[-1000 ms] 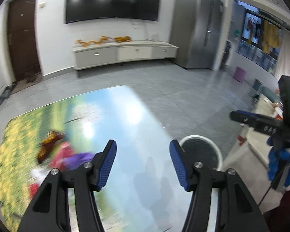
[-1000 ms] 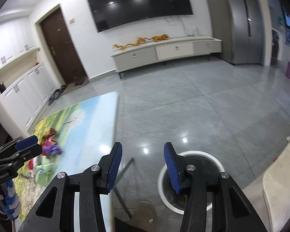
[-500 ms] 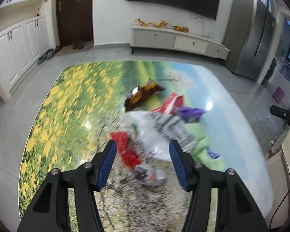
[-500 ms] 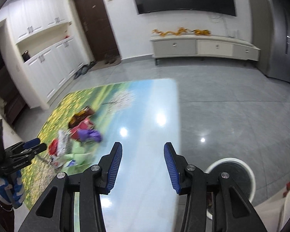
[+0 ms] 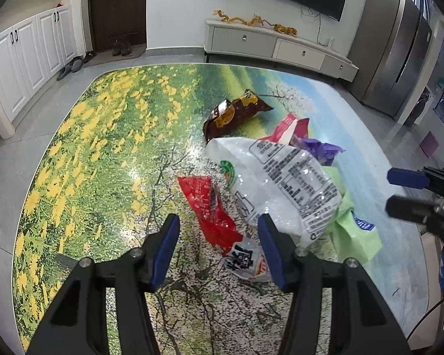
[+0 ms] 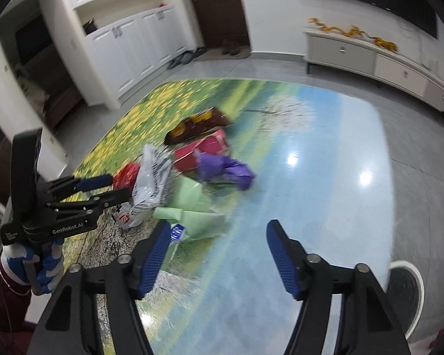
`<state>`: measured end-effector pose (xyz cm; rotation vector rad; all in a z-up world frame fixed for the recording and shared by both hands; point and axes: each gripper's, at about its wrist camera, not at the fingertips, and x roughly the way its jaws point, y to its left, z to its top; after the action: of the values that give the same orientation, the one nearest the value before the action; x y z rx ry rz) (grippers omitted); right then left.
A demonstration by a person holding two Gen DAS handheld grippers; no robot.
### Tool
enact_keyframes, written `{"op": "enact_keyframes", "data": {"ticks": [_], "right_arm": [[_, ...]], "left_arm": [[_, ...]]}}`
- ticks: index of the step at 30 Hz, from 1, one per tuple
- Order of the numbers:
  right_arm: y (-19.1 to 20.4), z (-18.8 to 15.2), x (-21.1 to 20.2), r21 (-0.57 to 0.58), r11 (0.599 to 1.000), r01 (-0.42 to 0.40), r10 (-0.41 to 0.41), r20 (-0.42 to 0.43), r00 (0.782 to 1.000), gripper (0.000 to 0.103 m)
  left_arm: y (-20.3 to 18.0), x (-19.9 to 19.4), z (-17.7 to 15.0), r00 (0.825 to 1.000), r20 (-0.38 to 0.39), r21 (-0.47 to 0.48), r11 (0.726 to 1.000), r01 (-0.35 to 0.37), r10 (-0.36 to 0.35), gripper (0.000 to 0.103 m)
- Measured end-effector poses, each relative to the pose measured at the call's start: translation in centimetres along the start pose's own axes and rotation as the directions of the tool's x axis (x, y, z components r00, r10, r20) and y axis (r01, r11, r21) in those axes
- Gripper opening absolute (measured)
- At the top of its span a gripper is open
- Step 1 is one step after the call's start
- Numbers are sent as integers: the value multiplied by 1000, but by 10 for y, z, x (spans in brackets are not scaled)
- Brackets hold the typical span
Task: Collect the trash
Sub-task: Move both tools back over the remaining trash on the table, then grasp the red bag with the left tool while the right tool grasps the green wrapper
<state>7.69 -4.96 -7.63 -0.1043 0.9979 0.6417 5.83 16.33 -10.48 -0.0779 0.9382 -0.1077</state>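
Hovering over crinkly foil wrappers (image 5: 213,210), left tongs (image 5: 219,248) narrow emptily; right tongs (image 6: 217,251) widen, empty.

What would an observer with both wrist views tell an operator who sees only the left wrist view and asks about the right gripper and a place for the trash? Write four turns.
Operator: Is my right gripper holding anything?
Observer: No. The right gripper has its jaws opening, nothing between them, above a bare part of the table.
Operator: Where could the trash go?
Observer: What looks like a round white-rimmed bin stands on the floor past the table's edge, low on the right of the right wrist view.
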Motion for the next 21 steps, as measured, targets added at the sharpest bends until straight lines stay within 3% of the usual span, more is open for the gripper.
{"op": "enact_keyframes", "data": {"ticks": [9, 21], "right_arm": [[25, 7, 39, -175, 984, -19, 4, -85, 996, 74], [25, 11, 67, -202, 979, -37, 13, -118, 993, 73]], "left_arm": [[6, 7, -5, 1000, -21, -8, 1000, 7, -7, 40], [9, 10, -7, 999, -24, -20, 1000, 22, -22, 23]]}}
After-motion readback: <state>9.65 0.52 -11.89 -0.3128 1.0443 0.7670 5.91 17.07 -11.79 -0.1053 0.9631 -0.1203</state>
